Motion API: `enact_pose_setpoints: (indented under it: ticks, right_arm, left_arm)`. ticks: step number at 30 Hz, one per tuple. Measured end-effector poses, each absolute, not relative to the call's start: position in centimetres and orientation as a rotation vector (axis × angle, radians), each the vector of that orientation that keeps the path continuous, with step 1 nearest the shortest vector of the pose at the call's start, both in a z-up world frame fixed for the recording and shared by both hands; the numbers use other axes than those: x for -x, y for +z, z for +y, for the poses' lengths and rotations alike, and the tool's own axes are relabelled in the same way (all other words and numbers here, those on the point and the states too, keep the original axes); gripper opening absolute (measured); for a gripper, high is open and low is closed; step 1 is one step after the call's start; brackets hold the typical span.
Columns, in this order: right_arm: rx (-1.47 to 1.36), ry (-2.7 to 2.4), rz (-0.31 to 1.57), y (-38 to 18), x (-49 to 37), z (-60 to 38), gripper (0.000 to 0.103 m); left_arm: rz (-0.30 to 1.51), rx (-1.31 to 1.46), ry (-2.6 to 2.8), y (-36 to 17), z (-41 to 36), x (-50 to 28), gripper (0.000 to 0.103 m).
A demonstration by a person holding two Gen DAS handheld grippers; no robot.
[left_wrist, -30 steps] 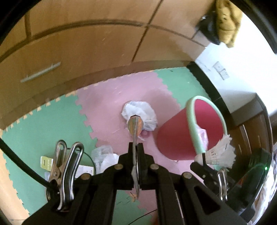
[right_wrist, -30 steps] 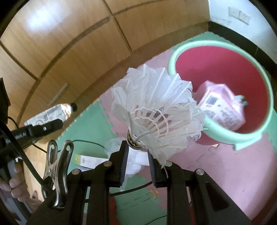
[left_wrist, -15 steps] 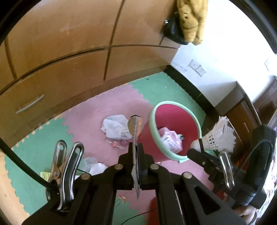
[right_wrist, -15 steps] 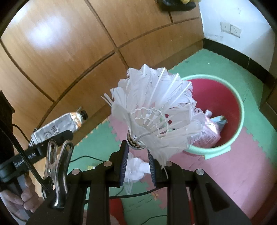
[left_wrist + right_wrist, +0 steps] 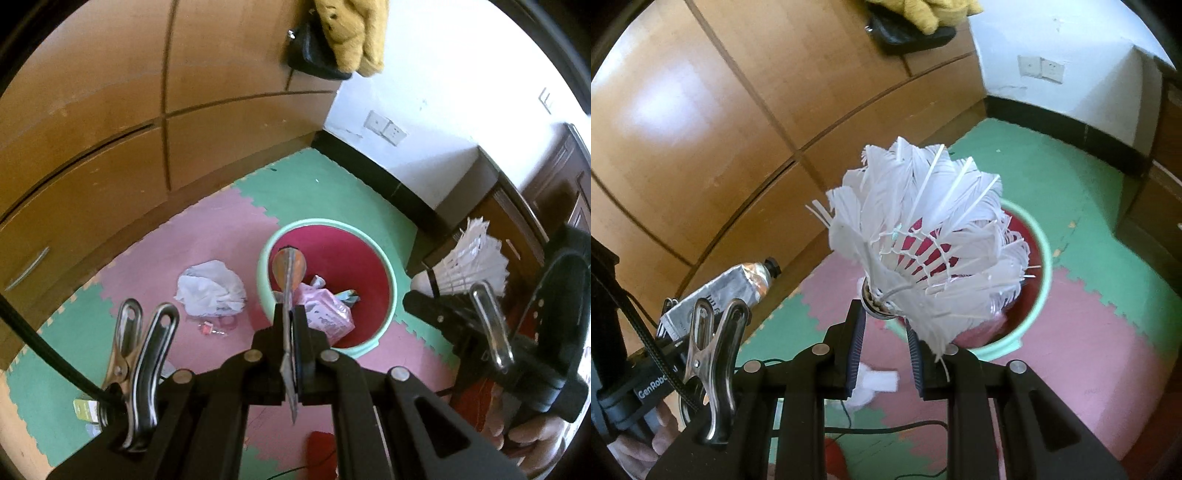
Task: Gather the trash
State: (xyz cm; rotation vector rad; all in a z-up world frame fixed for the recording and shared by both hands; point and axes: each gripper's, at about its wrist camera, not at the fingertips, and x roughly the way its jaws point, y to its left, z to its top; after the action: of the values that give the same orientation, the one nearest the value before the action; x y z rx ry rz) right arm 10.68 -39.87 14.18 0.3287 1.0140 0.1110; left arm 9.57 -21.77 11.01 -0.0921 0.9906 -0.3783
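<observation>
My left gripper [image 5: 291,317] is shut on a flattened silver tube [image 5: 289,264], seen edge-on above the bin; in the right wrist view the same tube [image 5: 738,288] shows its black cap. My right gripper [image 5: 884,314] is shut on the cork base of a white feather shuttlecock [image 5: 923,236], which hangs over the bin's near edge. From the left wrist view that shuttlecock [image 5: 469,266] sits at the right, beside the bin. The red bin with a mint-green rim [image 5: 389,273] stands on the foam mat and holds a pink packet [image 5: 327,314].
A crumpled white bag [image 5: 210,288] and a small pink wrapper [image 5: 210,328] lie on the pink mat left of the bin. A yellow-green card [image 5: 85,408] lies near left. Wooden cabinet doors [image 5: 110,110] stand behind, dark furniture [image 5: 517,206] to the right.
Both grippers have risen and moved toward the bin, each keeping its hold. The bin has shifted toward the middle of both views and is seen more from above.
</observation>
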Motion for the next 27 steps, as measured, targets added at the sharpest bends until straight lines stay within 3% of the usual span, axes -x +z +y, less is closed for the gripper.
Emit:
enact_pose_setpoints:
  ticks: [13,27]
  right_arm:
    - [-0.381,0.030,1.031,12.0,-15.0,-43.4,0.023]
    - [-0.415,0.030,1.082,8.9,-16.7,-44.3,0.023]
  left_arm:
    - [1.025,0.022,-0.440,7.0,-27.5,-13.6,0.003]
    - [1.090,0.045,-0.403,4.5,-27.6,-15.3,0.003]
